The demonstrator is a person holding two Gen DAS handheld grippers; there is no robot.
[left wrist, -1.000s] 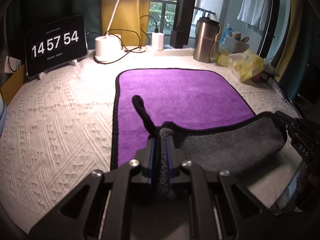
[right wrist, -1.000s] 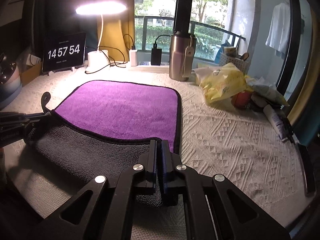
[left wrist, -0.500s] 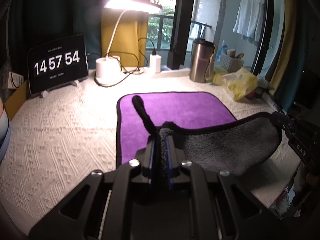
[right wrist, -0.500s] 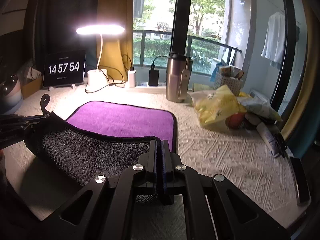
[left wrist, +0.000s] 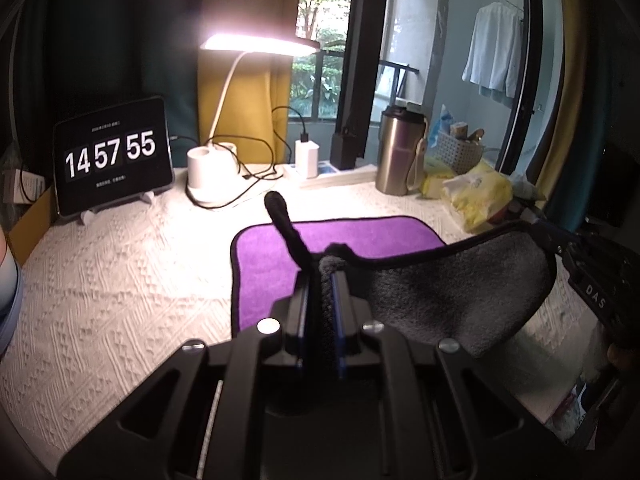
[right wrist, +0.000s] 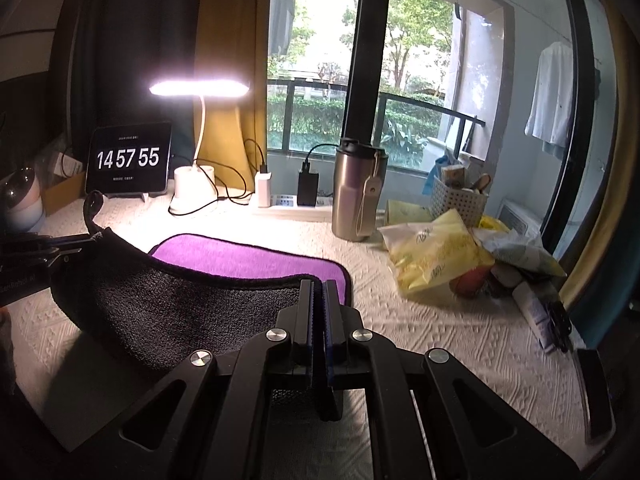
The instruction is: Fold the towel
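A lit desk lamp (left wrist: 260, 45) blows out to white glare in both views and throws a bright patch on the tablecloth (left wrist: 104, 264) beneath. Daylight enters through the window (right wrist: 316, 80). Frame edges curve and fall to black; the near corners sit in deep shadow, slightly soft

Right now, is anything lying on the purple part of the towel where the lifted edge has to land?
Nothing visible does. Both tools, left and right, hold the towel edge up; its flat purple part is bare.
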